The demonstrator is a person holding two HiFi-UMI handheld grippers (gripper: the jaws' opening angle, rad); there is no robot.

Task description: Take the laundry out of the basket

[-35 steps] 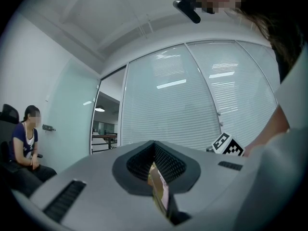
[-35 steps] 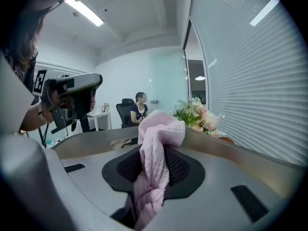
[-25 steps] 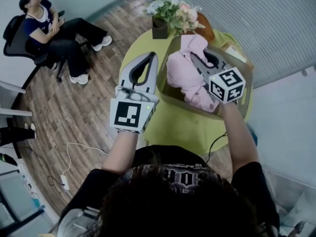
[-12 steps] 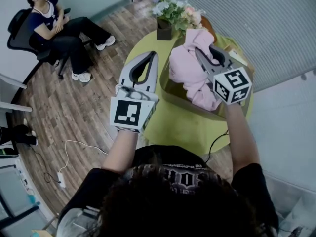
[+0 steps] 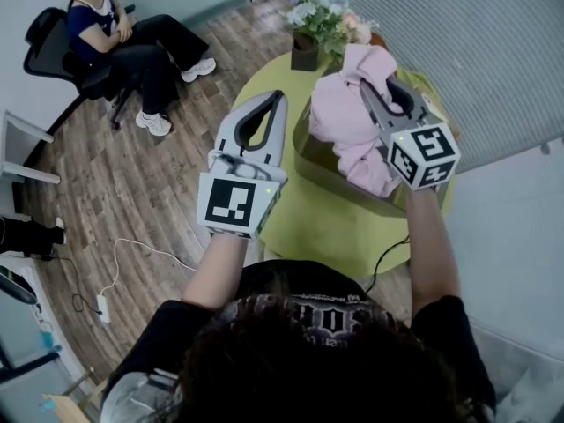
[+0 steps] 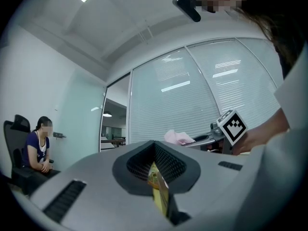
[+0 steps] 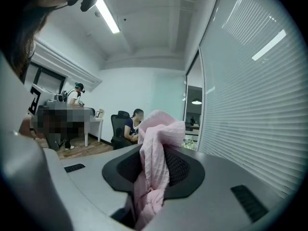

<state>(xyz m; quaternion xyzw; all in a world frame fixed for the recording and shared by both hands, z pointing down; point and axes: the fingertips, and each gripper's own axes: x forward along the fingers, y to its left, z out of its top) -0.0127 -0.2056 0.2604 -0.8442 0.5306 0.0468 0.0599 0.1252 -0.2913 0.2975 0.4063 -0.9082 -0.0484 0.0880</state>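
Observation:
A pink garment point(image 5: 345, 117) hangs bunched from my right gripper point(image 5: 372, 91), which is shut on it and holds it up over the brown basket point(image 5: 328, 167). In the right gripper view the pink cloth point(image 7: 155, 146) is pinched between the two dark pads and sticks out above them. The cloth's lower end still reaches into the basket. My left gripper point(image 5: 273, 102) hovers left of the basket over the table's edge, its jaws together with nothing held. From the left gripper view, the pink garment point(image 6: 178, 137) shows far off beside the right gripper's marker cube point(image 6: 233, 126).
The basket stands on a round green table point(image 5: 300, 223). A vase of flowers point(image 5: 322, 26) sits at the table's far edge. A person sits in an office chair point(image 5: 53, 47) at the far left on the wood floor. Slatted blinds point(image 5: 458, 42) run along the right.
My right gripper has risen with the pink garment, drawing more of it out of the basket. The left gripper has stayed in place.

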